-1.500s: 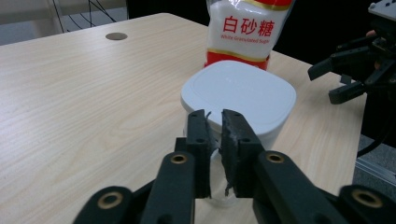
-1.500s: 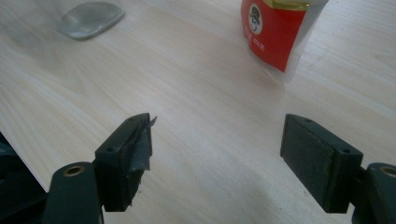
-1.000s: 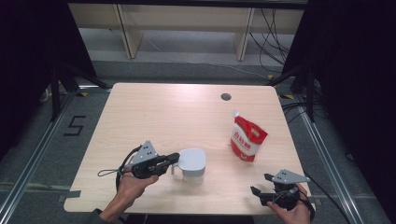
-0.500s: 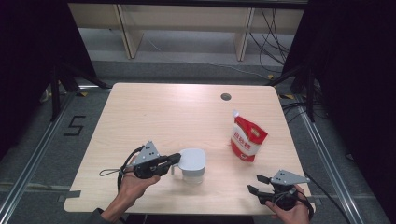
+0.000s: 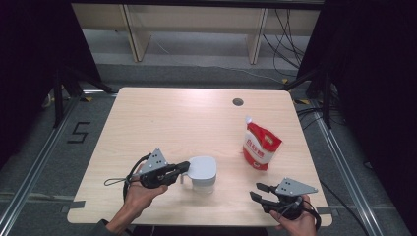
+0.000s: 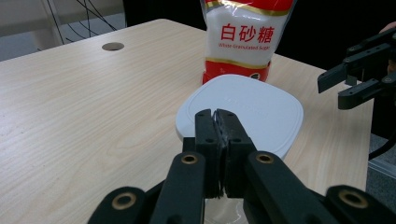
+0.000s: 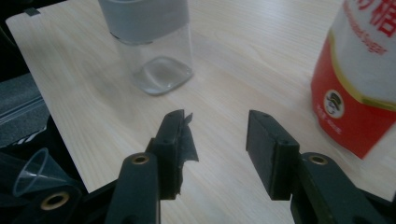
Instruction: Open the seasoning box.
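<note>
A clear square container with a white lid [image 5: 202, 168] stands at the table's front middle. My left gripper [image 5: 186, 166] is shut, and its tips meet at the lid's [image 6: 247, 109] near edge; I cannot tell whether anything is pinched between them [image 6: 216, 119]. A red and white sugar bag [image 5: 260, 146] stands upright to the container's right, with Chinese lettering across its front [image 6: 245, 35]. My right gripper [image 5: 255, 191] hovers open at the front right edge, holding nothing [image 7: 217, 130]. It points between the container [image 7: 149, 42] and the bag [image 7: 359, 79].
A round cable hole [image 5: 238, 102] sits near the table's far edge. A small clear funnel [image 7: 32, 179] shows below the table's front edge beside my right gripper. Wooden shelf legs [image 5: 133, 29] and cables lie on the floor beyond the table.
My right gripper has crept slightly left along the front edge. The left gripper and the container have stayed put.
</note>
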{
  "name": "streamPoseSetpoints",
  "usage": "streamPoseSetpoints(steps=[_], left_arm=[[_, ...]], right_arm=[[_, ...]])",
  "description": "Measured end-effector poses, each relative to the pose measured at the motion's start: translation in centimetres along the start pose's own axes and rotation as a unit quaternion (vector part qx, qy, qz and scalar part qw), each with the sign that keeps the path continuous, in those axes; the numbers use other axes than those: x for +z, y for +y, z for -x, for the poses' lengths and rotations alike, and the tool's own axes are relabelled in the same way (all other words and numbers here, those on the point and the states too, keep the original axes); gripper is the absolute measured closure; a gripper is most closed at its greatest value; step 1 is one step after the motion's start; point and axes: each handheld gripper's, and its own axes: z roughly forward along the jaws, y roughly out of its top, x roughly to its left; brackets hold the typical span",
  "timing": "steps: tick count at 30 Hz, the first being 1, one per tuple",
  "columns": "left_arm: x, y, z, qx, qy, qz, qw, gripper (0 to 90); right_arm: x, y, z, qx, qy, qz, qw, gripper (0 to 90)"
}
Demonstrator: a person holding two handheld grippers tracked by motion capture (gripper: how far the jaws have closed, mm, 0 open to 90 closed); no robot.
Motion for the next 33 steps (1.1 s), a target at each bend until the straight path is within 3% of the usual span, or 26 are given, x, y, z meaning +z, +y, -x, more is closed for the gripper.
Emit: streamPoseSetpoints(steps=[1, 4, 5, 8, 9, 12, 14, 15, 16, 19, 21, 23, 25, 27, 30, 33], left_arm=[[0.1, 0.0, 0.0, 0.000, -0.002, 0.003, 1.0000, 87.1], [0.0, 0.0, -0.1, 0.008, -0.002, 0.000, 1.0000, 87.2], [0.0, 0.0, -0.1, 0.007, -0.002, 0.000, 1.0000, 87.2], [0.0, 0.0, -0.1, 0.005, 0.000, 0.001, 1.0000, 87.2], [-0.1, 0.0, 0.0, 0.006, 0.002, -0.001, 1.0000, 87.4], [-0.1, 0.0, -0.1, 0.007, -0.001, 0.000, 1.0000, 87.6], [0.0, 0.0, -0.1, 0.004, 0.000, 0.001, 1.0000, 88.1], [-0.1, 0.0, -0.1, 0.006, 0.001, -0.002, 1.0000, 88.1], [-0.1, 0.0, -0.1, 0.007, -0.004, 0.001, 1.0000, 88.5], [-0.1, -0.1, -0.2, 0.007, -0.003, 0.004, 1.0000, 88.7], [-0.1, -0.1, -0.2, 0.007, -0.003, 0.004, 1.0000, 88.9], [-0.1, -0.1, -0.2, 0.007, -0.004, 0.005, 1.0000, 88.9], [-0.1, 0.0, -0.2, 0.010, -0.001, 0.000, 1.0000, 88.9], [-0.1, 0.0, -0.2, 0.011, -0.002, 0.001, 0.9999, 89.0], [-0.1, -0.1, -0.2, 0.006, -0.001, 0.001, 1.0000, 89.0], [-0.1, -0.1, -0.2, 0.007, -0.002, 0.001, 1.0000, 89.1]], right_arm=[[0.2, 0.1, 0.1, -0.014, 0.000, 0.010, 0.9998, 57.8], [0.5, 0.5, -0.4, 0.011, 0.009, 0.010, 0.9999, 55.1], [0.8, 0.6, -0.2, -0.012, 0.004, 0.020, 0.9997, 52.0], [1.2, 1.0, -0.5, -0.003, 0.000, 0.006, 1.0000, 44.2], [1.5, 1.1, -0.5, -0.011, -0.009, 0.009, 0.9999, 44.8], [1.8, 1.5, -0.7, -0.022, -0.003, 0.018, 0.9996, 55.7], [1.9, 2.1, -1.1, -0.006, 0.014, 0.017, 0.9997, 65.3], [1.9, 2.1, -1.1, -0.006, 0.014, 0.017, 0.9997, 65.3], [2.3, 2.4, -0.8, -0.023, 0.017, 0.030, 0.9991, 68.8], [2.5, 2.7, -1.1, -0.016, 0.017, 0.022, 0.9995, 71.2], [2.9, 3.0, -1.1, -0.036, 0.018, 0.029, 0.9987, 74.1], [3.0, 3.1, -1.4, -0.028, 0.019, 0.018, 0.9992, 75.8], [3.2, 3.4, -1.3, -0.045, 0.021, 0.021, 0.9985, 78.1], [3.4, 3.5, -1.4, -0.039, 0.023, 0.019, 0.9988, 80.7], [3.7, 3.9, -1.7, -0.061, 0.023, 0.021, 0.9976, 83.2], [3.9, 4.0, -1.8, -0.066, 0.024, 0.019, 0.9974, 84.2]])
